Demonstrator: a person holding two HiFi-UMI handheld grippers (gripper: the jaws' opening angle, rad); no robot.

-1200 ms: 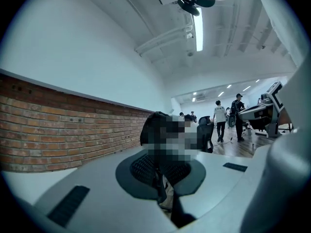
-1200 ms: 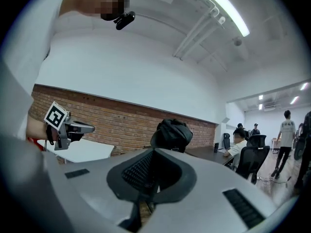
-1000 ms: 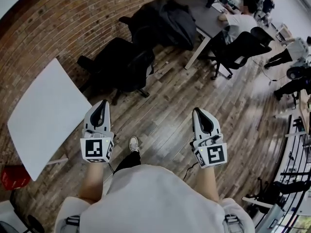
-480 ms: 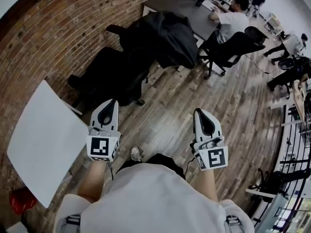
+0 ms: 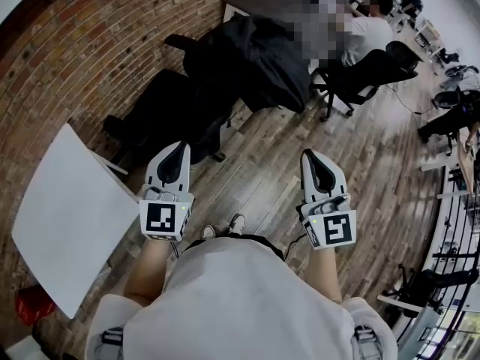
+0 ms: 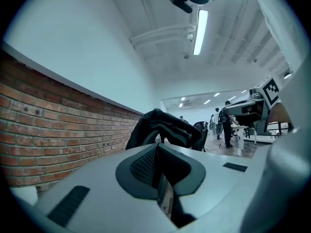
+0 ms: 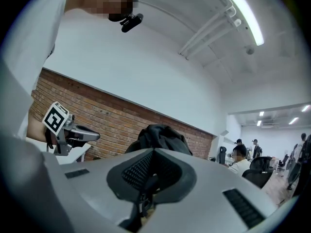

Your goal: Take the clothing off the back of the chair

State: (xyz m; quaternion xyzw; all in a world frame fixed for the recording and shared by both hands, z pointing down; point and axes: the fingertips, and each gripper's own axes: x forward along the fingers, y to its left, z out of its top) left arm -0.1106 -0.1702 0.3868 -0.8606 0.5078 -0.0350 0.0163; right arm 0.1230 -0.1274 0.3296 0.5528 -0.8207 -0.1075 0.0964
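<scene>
A black jacket (image 5: 259, 58) hangs over the back of a black office chair by the brick wall, some way ahead of both grippers. It also shows in the left gripper view, jacket (image 6: 167, 130), and in the right gripper view, jacket (image 7: 160, 137), straight beyond the jaw tips. My left gripper (image 5: 180, 147) and right gripper (image 5: 310, 154) are held level side by side above the wooden floor, pointing toward the chair. The jaws of both are closed together with nothing between them, as the left gripper (image 6: 156, 147) and right gripper (image 7: 153, 152) show in their own views.
A second black chair (image 5: 176, 111) stands nearer, just beyond the left gripper. A white table (image 5: 67, 216) juts out at the left along the brick wall (image 5: 90, 43). A person (image 5: 367, 32) sits on an office chair at a dark desk (image 5: 262, 6) behind the jacket.
The chair with the jacket has come nearer and more central as I walk toward it. Both grippers have moved forward with me, still side by side and closed.
</scene>
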